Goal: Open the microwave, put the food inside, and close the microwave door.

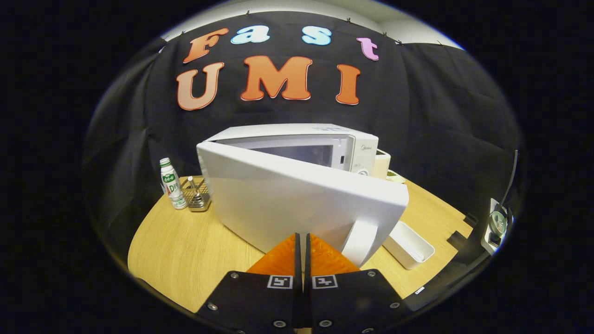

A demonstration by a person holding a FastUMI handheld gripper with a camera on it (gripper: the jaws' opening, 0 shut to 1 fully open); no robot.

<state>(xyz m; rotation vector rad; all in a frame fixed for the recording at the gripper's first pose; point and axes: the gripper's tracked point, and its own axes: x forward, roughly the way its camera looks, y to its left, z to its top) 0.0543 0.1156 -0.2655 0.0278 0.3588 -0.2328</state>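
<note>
Microwave (pixel 325 144) door (pixel 297 204) ajar ahead of tongs (pixel 302 237) pressed together, bottle (pixel 171 183) beside it

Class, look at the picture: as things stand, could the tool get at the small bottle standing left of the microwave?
Probably yes. The tool, fingers together, sits just short of the half-open microwave door. The bottle stands off to the left beside a small metal rack, with bare table leading to it; the fingers would need opening.

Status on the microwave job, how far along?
Done: the microwave door is swung partly open, hinged on the left. In hand: nothing; the gripper is shut and empty, tips against the door's outer face beside its handle. Left: whether food is inside the microwave cannot be told, and the door is not closed.
</note>
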